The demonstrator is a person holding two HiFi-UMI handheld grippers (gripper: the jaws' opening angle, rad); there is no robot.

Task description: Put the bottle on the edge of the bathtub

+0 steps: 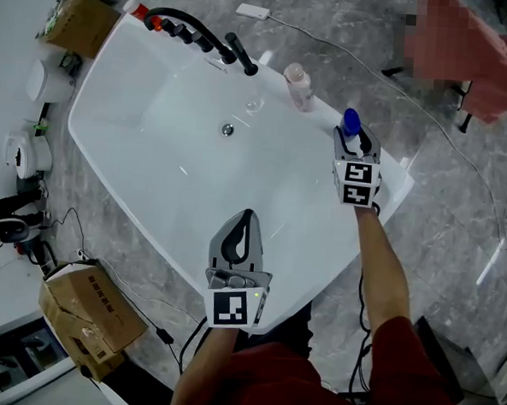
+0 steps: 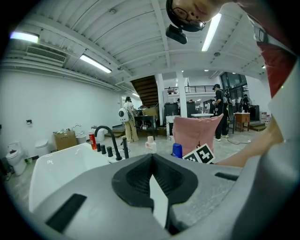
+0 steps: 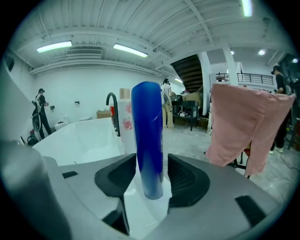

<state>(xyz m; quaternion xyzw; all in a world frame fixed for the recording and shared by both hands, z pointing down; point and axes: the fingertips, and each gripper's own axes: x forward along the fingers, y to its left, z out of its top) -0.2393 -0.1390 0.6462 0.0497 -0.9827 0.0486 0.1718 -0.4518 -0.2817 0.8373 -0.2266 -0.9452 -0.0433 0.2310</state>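
Observation:
A blue bottle (image 1: 351,125) (image 3: 147,140) stands upright on the right-hand rim of the white bathtub (image 1: 383,192). My right gripper (image 1: 353,143) (image 3: 151,173) reaches around it from the near side. The bottle stands between the pads with a narrow gap showing on its right side, so the jaws are open and do not press it. My left gripper (image 1: 245,216) (image 2: 151,157) hovers over the tub's near rim, shut and empty. The blue bottle's cap (image 2: 176,150) shows in the left gripper view beside the right gripper's marker cube.
A pale bottle with pink print (image 1: 298,84) (image 3: 125,122) stands on the rim just beyond the blue one. A black faucet (image 1: 195,31) and a red bottle (image 1: 141,11) sit at the tub's far end. Cardboard boxes (image 1: 88,316), a pink cloth (image 3: 248,126) and floor cables surround the tub.

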